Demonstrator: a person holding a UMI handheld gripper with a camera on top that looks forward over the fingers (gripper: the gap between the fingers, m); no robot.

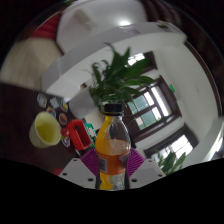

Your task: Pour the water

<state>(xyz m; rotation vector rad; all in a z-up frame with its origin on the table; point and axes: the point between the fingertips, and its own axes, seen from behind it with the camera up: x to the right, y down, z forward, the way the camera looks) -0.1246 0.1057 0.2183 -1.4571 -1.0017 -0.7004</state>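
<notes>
The jaws [113, 168] pinch a clear bottle [113, 152] of orange liquid between the pink pads, its long axis upright, black cap pointing up. To its left sit a yellow cup [45, 129] and a red object [76, 131]; far behind stands a leafy plant [122, 72].

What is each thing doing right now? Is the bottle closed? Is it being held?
bottle: upright, black cap on, partly full of orange liquid, held between the fingers.
gripper: shut on the bottle.
yellow cup: tilted, mouth open.
plant: leafy, beyond the bottle.
</notes>
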